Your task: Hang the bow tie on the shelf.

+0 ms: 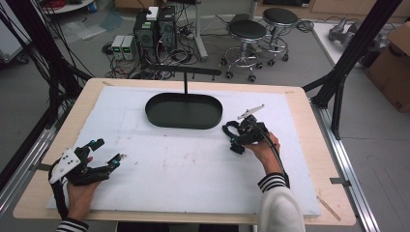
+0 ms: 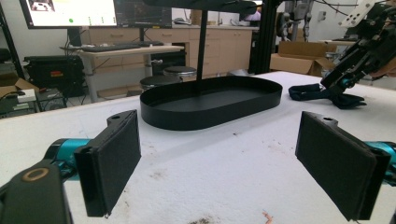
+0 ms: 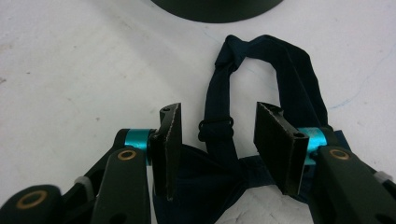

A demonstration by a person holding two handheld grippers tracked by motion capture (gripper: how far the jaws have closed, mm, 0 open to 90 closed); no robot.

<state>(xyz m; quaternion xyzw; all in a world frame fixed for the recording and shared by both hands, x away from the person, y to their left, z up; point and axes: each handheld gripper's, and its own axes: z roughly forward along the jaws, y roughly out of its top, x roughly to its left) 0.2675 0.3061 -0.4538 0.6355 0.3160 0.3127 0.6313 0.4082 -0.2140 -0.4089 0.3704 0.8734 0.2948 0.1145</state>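
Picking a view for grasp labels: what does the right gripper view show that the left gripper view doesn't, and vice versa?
Right gripper view: the right tongs straddling a navy bow tie, its strap's black adjuster clip between the pads, no contact visible.
Left gripper view: the left tongs wide open over bare white mat, the stand's post, a desk with monitors.
Both: the black oval tray and the bow tie.
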